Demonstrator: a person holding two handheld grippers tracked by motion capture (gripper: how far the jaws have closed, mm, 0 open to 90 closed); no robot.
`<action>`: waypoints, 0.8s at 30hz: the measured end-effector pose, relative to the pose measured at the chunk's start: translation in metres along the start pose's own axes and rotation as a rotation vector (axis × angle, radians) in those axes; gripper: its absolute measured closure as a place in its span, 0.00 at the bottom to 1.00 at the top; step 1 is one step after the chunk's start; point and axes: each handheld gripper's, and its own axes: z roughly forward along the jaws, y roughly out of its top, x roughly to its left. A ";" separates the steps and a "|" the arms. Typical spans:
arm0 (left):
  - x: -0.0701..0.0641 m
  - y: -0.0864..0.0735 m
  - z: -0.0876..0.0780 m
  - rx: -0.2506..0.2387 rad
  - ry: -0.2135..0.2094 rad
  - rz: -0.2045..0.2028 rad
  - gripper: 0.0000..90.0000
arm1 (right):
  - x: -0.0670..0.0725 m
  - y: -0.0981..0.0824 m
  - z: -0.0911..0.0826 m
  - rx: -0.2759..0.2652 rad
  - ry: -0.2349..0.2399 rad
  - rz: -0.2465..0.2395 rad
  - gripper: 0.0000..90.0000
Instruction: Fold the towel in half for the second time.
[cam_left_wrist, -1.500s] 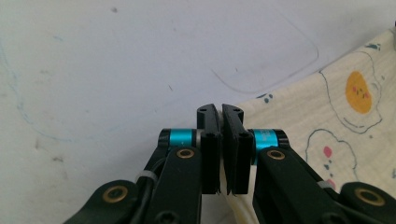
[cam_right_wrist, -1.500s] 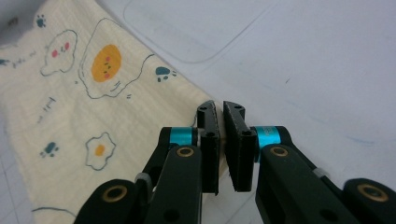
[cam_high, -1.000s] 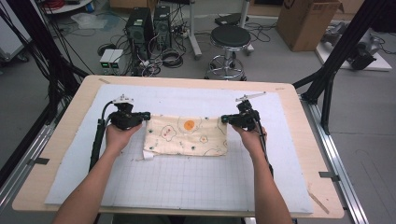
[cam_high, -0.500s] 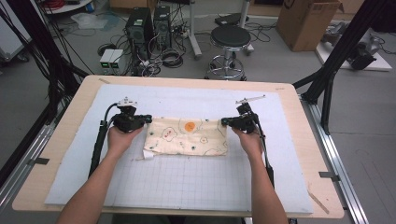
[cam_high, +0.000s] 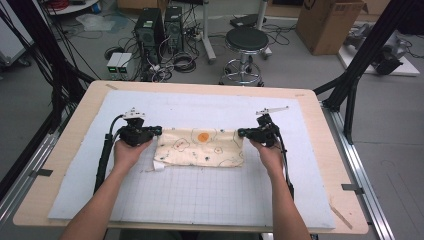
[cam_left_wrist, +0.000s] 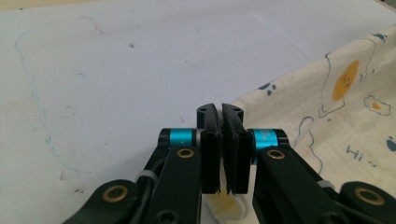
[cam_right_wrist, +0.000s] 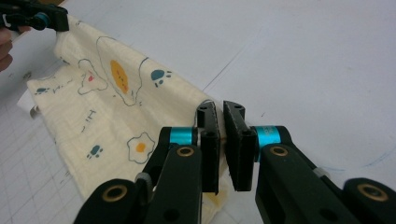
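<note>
White mat (cam_high: 200, 200): both grippers clamp cloth (cam_high: 200, 148) corners, L+R.

The cloth's (cam_left_wrist: 327, 107) pinched edge is hidden between the left gripper's (cam_left_wrist: 221, 109) jaws.

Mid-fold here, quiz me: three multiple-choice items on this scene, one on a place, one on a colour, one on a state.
1. Where does the cloth lie?
A. on the white mat
B. on the stool
C. on the floor

2. What colour is the big blob printed on the cloth?
A. green
B. orange
C. purple

3. How do the jaws of the left gripper and right gripper stand?
A. both wide open
B. one open, one shut
C. both shut on the cloth's edges

Answers: 1 A, the high view shows it spread on the gridded mat; 2 B, the egg-yolk spot is orange; 3 C, each gripper view shows jaws pinching fabric.
</note>
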 end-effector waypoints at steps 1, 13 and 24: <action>-0.001 0.000 -0.001 -0.005 -0.003 0.002 0.95 | 0.001 0.000 -0.001 -0.001 0.001 -0.005 0.95; -0.004 -0.012 -0.013 -0.038 -0.038 -0.017 0.95 | 0.010 -0.006 -0.010 -0.017 0.034 -0.030 0.95; -0.009 -0.021 -0.019 -0.032 -0.059 0.007 0.95 | 0.011 -0.023 -0.012 -0.022 0.074 -0.018 0.95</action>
